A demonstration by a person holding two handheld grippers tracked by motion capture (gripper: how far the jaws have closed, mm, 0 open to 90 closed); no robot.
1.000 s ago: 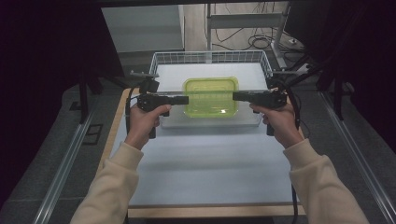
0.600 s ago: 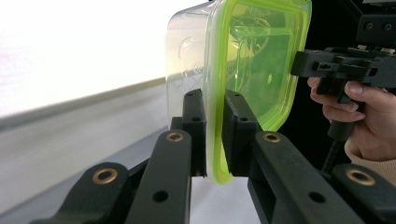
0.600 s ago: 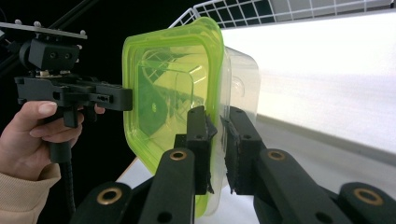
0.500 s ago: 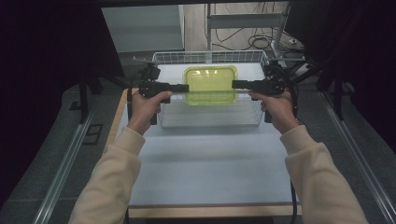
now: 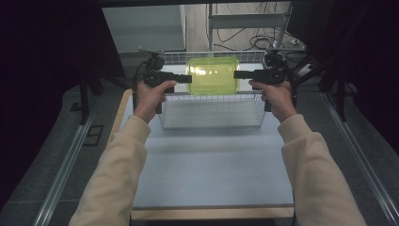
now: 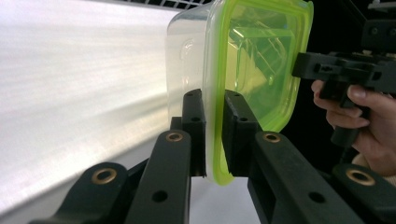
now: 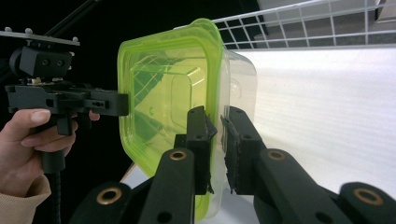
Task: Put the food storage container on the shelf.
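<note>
A clear plastic container with a lime-green lid [image 5: 212,75] hangs level over the far part of a wire basket [image 5: 211,96]. My left gripper [image 5: 188,78] is shut on the lid rim at its left side. My right gripper [image 5: 236,74] is shut on the rim at its right side. In the left gripper view the jaws [image 6: 212,100] pinch the green rim of the container [image 6: 252,60], and the other gripper [image 6: 303,65] grips the opposite edge. In the right gripper view the gripper [image 7: 215,116] clamps the rim of the container [image 7: 163,93], with the left gripper [image 7: 121,103] across from it.
The basket stands at the far end of a pale table [image 5: 211,169] with a wooden front edge [image 5: 211,214]. Dark curtains flank both sides. Metal rails [image 5: 66,165] run along the floor, and a rack with cables [image 5: 249,28] stands behind the basket.
Both hands have carried the container away from the person and slightly higher, from over the basket's middle to over its far part. The grips have not changed.
</note>
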